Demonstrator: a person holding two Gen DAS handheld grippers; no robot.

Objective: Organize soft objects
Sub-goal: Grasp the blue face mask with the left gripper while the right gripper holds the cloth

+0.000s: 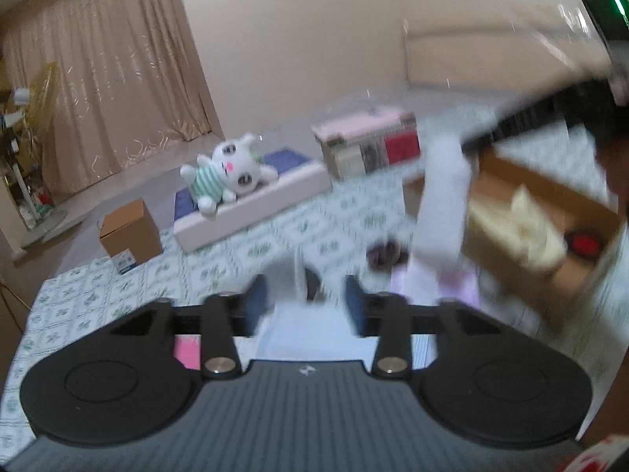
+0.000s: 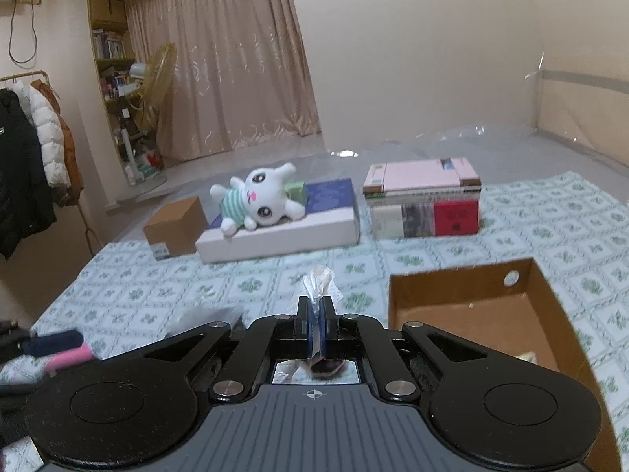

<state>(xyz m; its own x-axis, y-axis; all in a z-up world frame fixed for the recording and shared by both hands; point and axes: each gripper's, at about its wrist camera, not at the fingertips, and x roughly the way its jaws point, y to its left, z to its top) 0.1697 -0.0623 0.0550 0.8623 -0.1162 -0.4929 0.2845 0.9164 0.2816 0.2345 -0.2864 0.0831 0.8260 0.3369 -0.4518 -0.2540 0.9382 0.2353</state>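
Note:
In the right wrist view my right gripper (image 2: 319, 306) is shut on a white lacy cloth (image 2: 320, 279), just left of an open cardboard box (image 2: 471, 303). The left wrist view is blurred. There my left gripper (image 1: 304, 299) stands open over a pale cloth (image 1: 302, 322) that lies below its fingers; no pad presses on it. The white cloth (image 1: 440, 204) hangs from the right gripper (image 1: 469, 145), a dark blur beside the cardboard box (image 1: 550, 196). A cream soft thing (image 1: 526, 228) lies inside the box. A white plush bunny (image 2: 259, 200) lies on a flat white box (image 2: 283, 236).
A patterned bedsheet (image 2: 236, 287) covers the surface. A small brown carton (image 2: 175, 226) and a stack of books (image 2: 424, 204) stand at the back. A pink soft item (image 2: 68, 357) lies at the left. Coats hang on a rack (image 2: 27, 157) far left.

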